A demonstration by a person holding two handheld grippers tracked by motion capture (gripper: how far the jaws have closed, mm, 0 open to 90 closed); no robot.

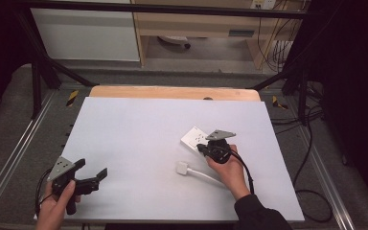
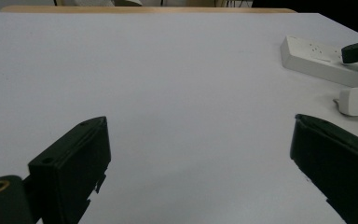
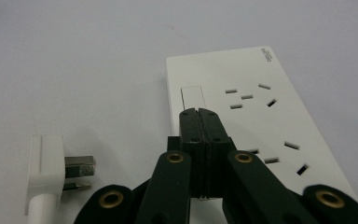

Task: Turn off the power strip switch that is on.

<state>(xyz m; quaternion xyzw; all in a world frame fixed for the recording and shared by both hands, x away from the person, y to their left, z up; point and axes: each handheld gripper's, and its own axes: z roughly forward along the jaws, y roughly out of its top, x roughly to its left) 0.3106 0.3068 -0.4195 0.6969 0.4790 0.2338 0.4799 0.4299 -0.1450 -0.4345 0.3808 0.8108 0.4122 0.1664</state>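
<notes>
White plastic is what the work turns on — one plug [image 3: 44, 170] with its cable, and one power strip [image 3: 242, 116], both in the right half of the bench [image 1: 139, 143]. Nearest the near edge, the left tool [image 1: 92, 176] rests by the near-left corner, jaws spread wide with nothing between them, well apart from both things. The plug lies next, just left of the right hand [image 1: 230, 168], its prongs pointing toward the far edge in the right gripper view and its cable [image 1: 206, 176] trailing back under that hand. Beyond it, the right tool [image 3: 199, 114] has its jaws pressed together, pinching nothing, tips down on the strip's face at the rocker switch [image 3: 192, 97] — whether they press it I cannot tell. The strip's long axis runs on away from the tool toward the far-right corner. The right hand is by far the nearer to both. Counted: two tools, one strip, one plug, one switch.
</notes>
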